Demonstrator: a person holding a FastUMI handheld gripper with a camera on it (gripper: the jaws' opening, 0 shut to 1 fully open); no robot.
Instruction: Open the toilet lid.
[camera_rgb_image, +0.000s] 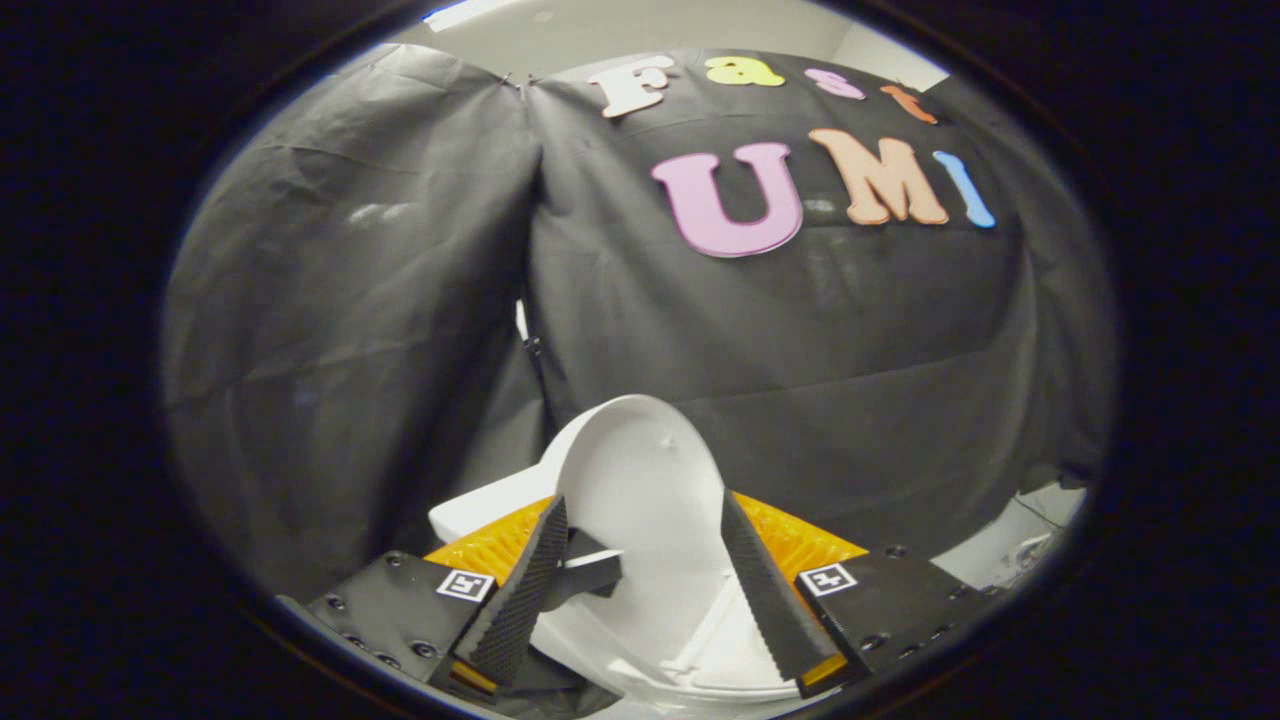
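White plastic, item one: toilet lid (640, 480), standing raised and close to upright just ahead of the fingers, its smooth underside facing the camera, a small bump showing near its top. It is leaning back toward the black cloth wall (380, 300) behind it.

Item two: gripper (640, 560), fingers spread wide, one on each side of the lid's lower part. Neither finger is visibly pressing on the lid; whether either is brushing its edge cannot be told.

Item three: toilet bowl and seat (700, 660), white, lying low between and beneath the fingers. What is sitting inside the bowl cannot be made out. A white cistern corner (480, 510) is showing beside the lid, past the left finger.

Item four: pale floor strip (1010, 550), off beyond the right finger, carrying small unclear objects.

Handling note, as judgement: the lift is looking nearly complete. The step in hand is settling the lid into its resting position. Doing it well is calling for a slow, light push near the lid's upper middle until it is leaning past balance, keeping the fingers parted so they are not catching the rim, then drawing straight back so the lid is not dragged forward again.
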